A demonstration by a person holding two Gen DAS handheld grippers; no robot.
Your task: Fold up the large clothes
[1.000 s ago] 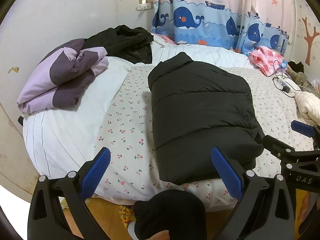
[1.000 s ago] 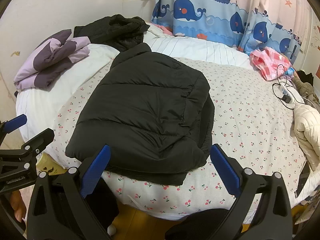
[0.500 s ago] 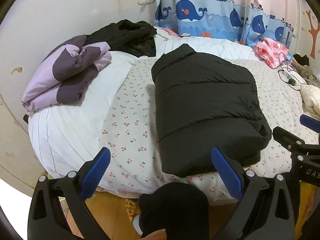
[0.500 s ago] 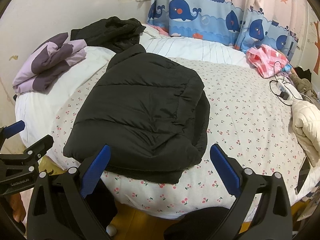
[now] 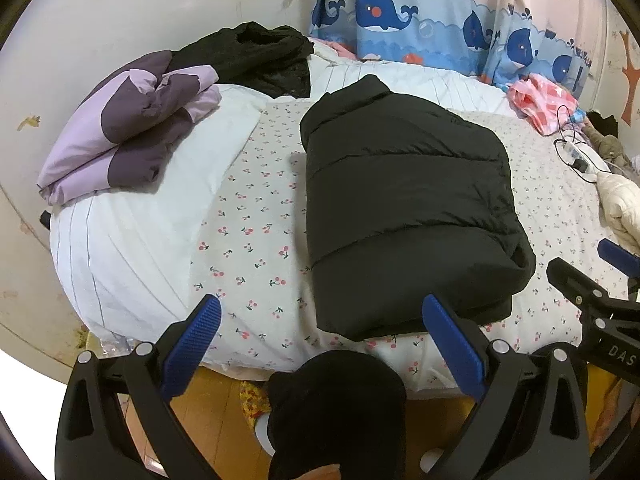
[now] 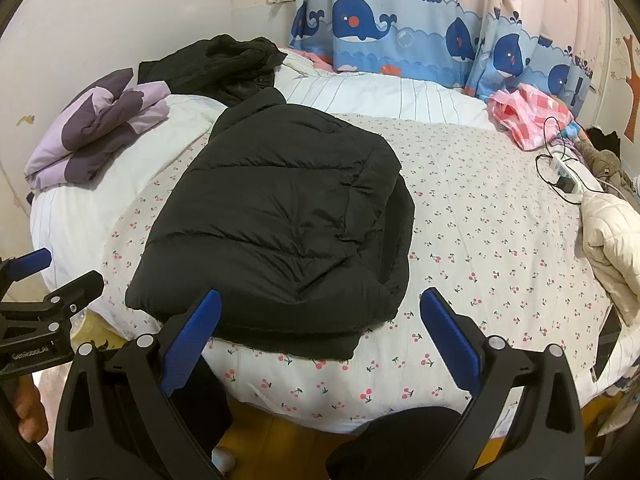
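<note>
The black puffer jacket (image 6: 276,228) lies folded on the bed (image 6: 480,232) near its front edge (collar toward the curtain (image 6: 400,32)). Both grippers — left gripper (image 5: 320,332), right gripper (image 6: 320,320) — hang spread and empty before that edge.

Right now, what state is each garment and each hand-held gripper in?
Black puffer jacket: folded, flat on the bed, not held.
Purple jacket: folded, at the bed's left edge.
Black garment: crumpled, unfolded, behind the purple jacket.
Cream jacket: bunched, unfolded, at the right edge.
Pink checked cloth: crumpled.
Left hand-held gripper: open, empty.
Right hand-held gripper: open, empty.
</note>
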